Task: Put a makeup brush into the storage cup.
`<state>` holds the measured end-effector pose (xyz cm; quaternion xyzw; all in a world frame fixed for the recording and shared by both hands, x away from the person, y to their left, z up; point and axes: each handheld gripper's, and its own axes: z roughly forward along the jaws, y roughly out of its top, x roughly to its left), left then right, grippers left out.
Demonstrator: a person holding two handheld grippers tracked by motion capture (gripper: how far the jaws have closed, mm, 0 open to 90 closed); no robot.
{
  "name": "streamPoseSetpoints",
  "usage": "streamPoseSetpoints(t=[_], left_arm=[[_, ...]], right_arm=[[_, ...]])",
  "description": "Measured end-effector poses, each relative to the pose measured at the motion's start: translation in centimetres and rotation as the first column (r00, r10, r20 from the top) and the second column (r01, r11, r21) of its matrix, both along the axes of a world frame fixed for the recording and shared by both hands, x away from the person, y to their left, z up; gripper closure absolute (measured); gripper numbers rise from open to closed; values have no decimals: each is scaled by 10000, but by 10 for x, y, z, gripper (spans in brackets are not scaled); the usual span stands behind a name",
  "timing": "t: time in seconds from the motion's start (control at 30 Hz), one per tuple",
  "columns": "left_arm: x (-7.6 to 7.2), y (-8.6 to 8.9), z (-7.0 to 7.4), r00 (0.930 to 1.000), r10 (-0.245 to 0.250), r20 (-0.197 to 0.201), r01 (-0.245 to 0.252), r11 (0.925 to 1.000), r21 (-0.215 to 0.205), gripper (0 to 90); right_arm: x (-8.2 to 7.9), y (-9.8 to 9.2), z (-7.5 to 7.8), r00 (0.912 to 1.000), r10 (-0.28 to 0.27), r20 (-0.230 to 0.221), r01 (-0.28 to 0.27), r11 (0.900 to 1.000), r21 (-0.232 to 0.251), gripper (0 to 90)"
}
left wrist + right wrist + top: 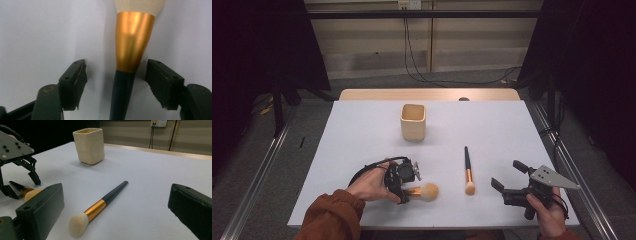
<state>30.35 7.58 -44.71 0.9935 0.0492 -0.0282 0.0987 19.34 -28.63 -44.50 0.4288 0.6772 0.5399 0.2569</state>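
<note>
A cream cup (413, 121) stands upright on the white desk (362, 130), toward the far side and near the middle. Nearer the front, a slim brush (468, 170) with a dark handle, a gold collar and pale bristles lies flat, its bristles toward the front edge, well apart from the cup. Beyond the white top, a wooden strip (429, 94) runs along the far edge. Black cables (412, 60) hang from a wall socket (409, 4) to the grey floor (257, 150).
</note>
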Motion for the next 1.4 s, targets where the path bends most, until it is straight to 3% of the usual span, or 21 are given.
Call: streamPoseSetpoints(t=[0.1,0.3,0.33,0.43,0.8,0.93,1.0,1.03,1.07,1.17,1.4], left_arm=[[-2,-2,2,9998,-185,-42,185,9998,113,415],[-1,-4,2,9997,-224,-101,226,9995,242,425],[-2,-3,1,9999,-123,26,123,9999,74,430],[-2,-4,2,9998,-207,-46,208,9994,289,462],[-3,-6,5,9991,-327,-278,336,9988,351,713],[-3,-6,4,9994,-228,-254,236,9992,321,720],[0,-6,5,9988,-221,-439,235,9992,312,722],[-3,-6,4,9998,-83,-179,87,9997,208,723],[-3,-6,5,9993,-235,-295,244,9993,294,723],[-4,-3,5,9998,-152,-128,154,9997,176,724],[3,1,5,9969,333,-712,-344,9993,-145,725]], right_arm=[[0,0,0,10000,24,65,-25,10000,23,0],[0,0,0,10000,33,58,-33,10000,-14,0],[0,0,0,10000,31,74,-31,10000,-14,0],[-1,-1,0,10000,-11,74,11,10000,21,1],[-1,0,0,10000,17,3,-17,10000,48,0],[-1,0,0,10000,16,10,-16,10000,39,1],[-1,0,0,10000,28,20,-28,10000,35,0],[-1,0,0,10000,34,28,-35,10000,29,0],[-1,0,0,10000,46,29,-46,10000,31,0],[-1,0,0,9999,62,127,-62,10000,0,0],[-1,1,0,9999,89,98,-89,10000,-45,0]])
